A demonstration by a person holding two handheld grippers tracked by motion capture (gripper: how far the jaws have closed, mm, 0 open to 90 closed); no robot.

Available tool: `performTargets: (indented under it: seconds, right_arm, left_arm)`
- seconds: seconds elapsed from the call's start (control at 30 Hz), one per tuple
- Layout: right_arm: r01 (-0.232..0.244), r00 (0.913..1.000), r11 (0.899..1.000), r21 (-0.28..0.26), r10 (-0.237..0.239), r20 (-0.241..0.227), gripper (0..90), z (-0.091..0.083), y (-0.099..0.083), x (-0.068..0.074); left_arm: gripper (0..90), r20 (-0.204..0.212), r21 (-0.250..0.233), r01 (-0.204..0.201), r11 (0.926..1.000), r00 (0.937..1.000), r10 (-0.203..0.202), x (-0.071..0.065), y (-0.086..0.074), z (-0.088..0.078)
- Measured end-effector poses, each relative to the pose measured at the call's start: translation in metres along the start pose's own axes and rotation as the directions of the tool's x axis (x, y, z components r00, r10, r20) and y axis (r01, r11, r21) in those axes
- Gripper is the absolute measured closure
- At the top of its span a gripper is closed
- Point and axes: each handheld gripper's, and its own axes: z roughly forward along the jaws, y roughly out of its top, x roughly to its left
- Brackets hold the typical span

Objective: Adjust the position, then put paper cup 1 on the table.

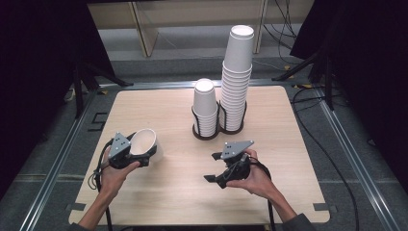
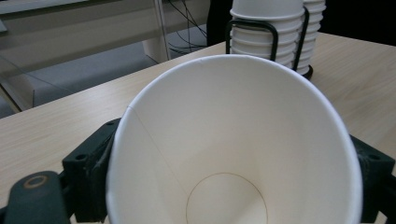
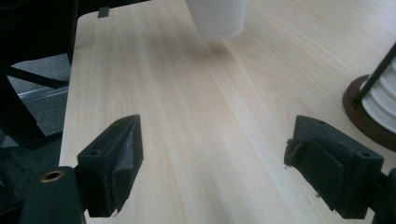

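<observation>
— Where was the paper cup [image 1: 144,143]?

— At the near left of the counter [image 1: 173,187], on its side, pinched across the body by the left gripper [image 1: 126,150], mouth open toward the two cup stacks [image 1: 226,91] at the far middle.

— And the right gripper [image 1: 219,167]?

— Near right, jaws spread, nothing between them.

— Handling advice?

— I'd have kept the squeeze light so the wall didn't buckle, and lined the cup up with a stack before seating it.
</observation>
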Motion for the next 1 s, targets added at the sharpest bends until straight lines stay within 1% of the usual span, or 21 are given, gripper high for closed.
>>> performTargets:
  seconds: [0.03, 0.07, 0.1, 0.17, 0.23, 0.27, 0.3, 0.33, 0.37, 0.4, 0.5, 0.53, 0.57, 0.63, 0.67, 0.7, 0.77, 0.83, 0.87, 0.93, 1.0]
  right_arm:
    - [0.002, 0.9999, 1.0, 0.0, -0.002, 0.01, 18.2, -0.003, -0.002, -0.001]
    - [-0.007, 1.0, 1.0, 0.005, 0.007, 0.007, 18.2, -0.004, -0.004, -0.001]
    - [-0.008, 0.9999, 1.0, 0.005, 0.008, 0.009, 18.2, -0.005, -0.005, 0.0]
    - [-0.009, 0.9999, 1.0, 0.006, 0.009, 0.014, 18.2, -0.006, -0.007, -0.001]
    - [-0.012, 0.9999, 1.0, 0.006, 0.012, 0.012, 18.2, -0.007, -0.008, -0.001]
    - [-0.013, 0.9998, 1.0, 0.008, 0.013, 0.014, 18.2, -0.007, -0.008, -0.001]
    - [-0.021, 0.9996, 1.0, 0.004, 0.02, 0.02, 18.2, -0.008, -0.011, -0.002]
    - [-0.021, 0.9996, 1.0, 0.004, 0.02, 0.02, 18.2, -0.008, -0.011, -0.002]
    - [-0.021, 0.9995, 1.0, 0.016, 0.021, 0.024, 18.2, -0.009, -0.012, -0.002]
    - [-0.021, 0.9993, 1.0, 0.015, 0.021, 0.03, 18.2, -0.008, -0.013, -0.002]
    - [-0.012, 0.9994, 1.0, 0.019, 0.011, 0.031, 18.2, -0.01, -0.014, -0.003]
    - [-0.024, 0.9993, 0.999, 0.022, 0.023, 0.028, 18.1, -0.01, -0.015, -0.002]
    - [-0.024, 0.9994, 0.999, 0.023, 0.023, 0.027, 18.1, -0.01, -0.015, -0.003]
    - [-0.026, 0.9992, 0.999, 0.025, 0.025, 0.03, 18.1, -0.01, -0.016, -0.003]
    - [-0.029, 0.9993, 0.999, 0.023, 0.028, 0.025, 18.1, -0.009, -0.017, -0.003]
    - [-0.018, 0.9992, 0.999, 0.03, 0.017, 0.036, 18.0, -0.01, -0.019, -0.003]
    - [-0.026, 0.9991, 0.999, 0.032, 0.025, 0.033, 17.9, -0.01, -0.02, -0.004]
    - [-0.026, 0.999, 0.999, 0.035, 0.025, 0.036, 17.9, -0.011, -0.021, -0.004]
    - [-0.04, 0.9989, 0.999, 0.036, 0.039, 0.027, 17.9, -0.011, -0.022, -0.003]
    - [-0.037, 0.9989, 0.999, 0.039, 0.036, 0.029, 17.9, -0.011, -0.023, -0.003]
    - [-0.038, 0.9987, 0.998, 0.05, 0.036, 0.035, 18.0, -0.011, -0.024, -0.003]
  left_arm:
    - [12.3, -0.012, 0.005, 0.008, 1.0, 0.9999, -0.008, 0.003, 0.0, 0.004]
    - [12.3, -0.012, 0.005, 0.008, 1.0, 0.9999, -0.008, 0.003, 0.0, 0.004]
    - [12.3, -0.022, 0.008, 0.007, 0.9999, 0.9997, -0.007, 0.007, 0.0, 0.006]
    - [12.3, -0.028, 0.007, 0.008, 0.9999, 0.9996, -0.008, 0.011, 0.001, 0.009]
    - [12.2, -0.025, 0.005, 0.016, 0.9999, 0.9996, -0.016, 0.012, 0.001, 0.01]
    - [12.2, -0.031, 0.005, 0.021, 0.9998, 0.9993, -0.021, 0.015, 0.002, 0.011]
    - [12.2, -0.039, 0.016, 0.025, 0.9996, 0.999, -0.024, 0.017, 0.002, 0.011]
    - [12.2, -0.039, 0.011, 0.031, 0.9994, 0.9988, -0.031, 0.019, 0.002, 0.013]
    - [12.2, -0.044, 0.023, 0.035, 0.9991, 0.9985, -0.034, 0.022, 0.001, 0.016]
    - [12.2, -0.047, 0.02, 0.037, 0.9991, 0.9982, -0.036, 0.025, 0.001, 0.018]
    - [12.2, -0.056, 0.026, 0.047, 0.9985, 0.9974, -0.046, 0.028, 0.0, 0.02]
    - [12.2, -0.065, 0.027, 0.049, 0.9984, 0.9968, -0.047, 0.03, 0.001, 0.021]
    - [12.2, -0.071, 0.031, 0.056, 0.998, 0.9961, -0.053, 0.034, 0.001, 0.023]
    - [12.2, -0.069, 0.026, 0.056, 0.9981, 0.9962, -0.054, 0.035, 0.001, 0.025]
    - [12.2, -0.073, 0.034, 0.056, 0.9978, 0.9959, -0.054, 0.036, 0.002, 0.026]
    - [12.2, -0.075, 0.029, 0.058, 0.9979, 0.9956, -0.056, 0.038, 0.002, 0.029]
    - [12.1, -0.075, 0.03, 0.058, 0.9978, 0.9956, -0.056, 0.04, 0.002, 0.032]
    - [12.1, -0.085, 0.037, 0.059, 0.9976, 0.9949, -0.055, 0.042, 0.002, 0.036]
    - [12.1, -0.08, 0.033, 0.059, 0.9977, 0.9952, -0.056, 0.042, 0.002, 0.037]
    - [12.1, -0.084, 0.041, 0.057, 0.9975, 0.995, -0.054, 0.043, 0.003, 0.038]
    - [12.0, -0.074, 0.038, 0.057, 0.9976, 0.9957, -0.054, 0.045, 0.002, 0.044]
